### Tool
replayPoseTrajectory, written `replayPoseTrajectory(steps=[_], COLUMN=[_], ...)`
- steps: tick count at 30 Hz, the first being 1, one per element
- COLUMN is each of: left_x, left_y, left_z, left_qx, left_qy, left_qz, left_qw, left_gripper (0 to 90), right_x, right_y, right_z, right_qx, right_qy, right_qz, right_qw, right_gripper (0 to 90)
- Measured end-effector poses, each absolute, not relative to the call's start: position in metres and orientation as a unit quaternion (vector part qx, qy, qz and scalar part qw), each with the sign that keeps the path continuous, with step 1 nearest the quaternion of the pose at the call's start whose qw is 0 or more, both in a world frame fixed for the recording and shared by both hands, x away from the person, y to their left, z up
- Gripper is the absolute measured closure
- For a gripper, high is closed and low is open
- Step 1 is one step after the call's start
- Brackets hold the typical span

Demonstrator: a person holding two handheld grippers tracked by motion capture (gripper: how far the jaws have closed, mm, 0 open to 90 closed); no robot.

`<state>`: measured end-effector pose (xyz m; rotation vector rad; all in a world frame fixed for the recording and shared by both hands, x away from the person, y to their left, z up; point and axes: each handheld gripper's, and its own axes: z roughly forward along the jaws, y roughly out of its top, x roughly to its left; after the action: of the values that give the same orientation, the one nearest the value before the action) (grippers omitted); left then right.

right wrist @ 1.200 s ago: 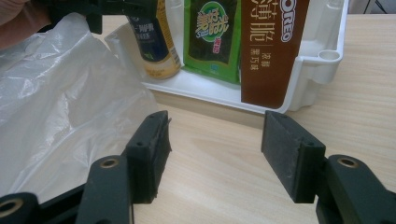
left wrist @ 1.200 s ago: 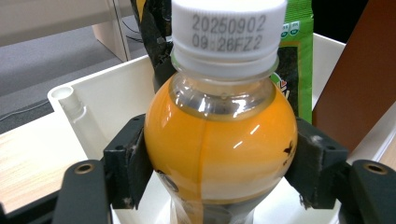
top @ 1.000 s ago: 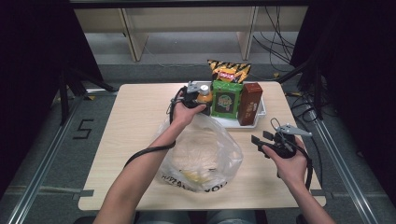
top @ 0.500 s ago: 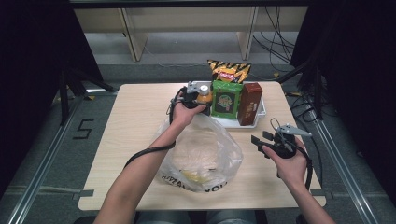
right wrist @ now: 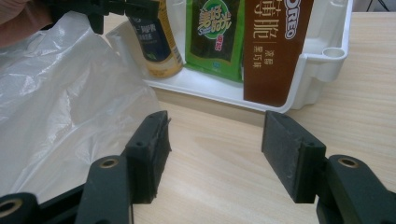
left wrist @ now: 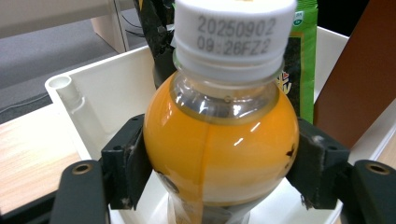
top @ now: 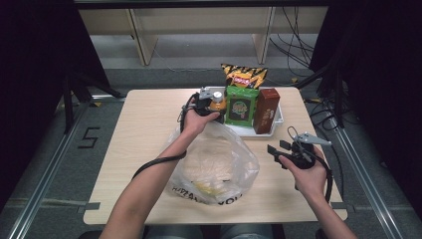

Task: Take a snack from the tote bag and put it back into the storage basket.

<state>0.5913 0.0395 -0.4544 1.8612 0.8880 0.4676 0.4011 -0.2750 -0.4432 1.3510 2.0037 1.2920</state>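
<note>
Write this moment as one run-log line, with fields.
left gripper: shut on juice bottle in white tray | right gripper: open above table | plastic bag: beside tray

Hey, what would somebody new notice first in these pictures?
The orange juice bottle with its white cap, clamped in the left gripper inside the white tray at the table's far edge. Next, the crinkled clear plastic bag mid-table, and the right gripper open above bare wood.

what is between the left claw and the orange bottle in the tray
Nothing visible. The left claw already has its jaws on either side of the orange bottle, against its shoulder below the white cap, inside the white tray. The green packet stands behind it.
</note>
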Motion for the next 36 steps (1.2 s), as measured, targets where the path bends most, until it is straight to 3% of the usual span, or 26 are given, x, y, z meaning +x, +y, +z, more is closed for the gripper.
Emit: replayPoseTrajectory(steps=[11, 36], left_x=[0.591, 0.577], left_y=[0.039, 0.046], left_z=[-0.453, -0.429], left_qx=[0.766, 0.776], left_qy=[0.366, 0.376], left_qz=[0.200, 0.207], left_qw=[0.489, 0.463], left_gripper=[19.5, 19.5], right_x=[0.401, 0.398], right_y=[-0.275, -0.271], right_z=[-0.443, -0.442], right_qx=[0.483, 0.500], right_qy=[0.717, 0.710], right_qz=[0.461, 0.459], right_qw=[0.199, 0.187], right_gripper=[42.1, 42.0])
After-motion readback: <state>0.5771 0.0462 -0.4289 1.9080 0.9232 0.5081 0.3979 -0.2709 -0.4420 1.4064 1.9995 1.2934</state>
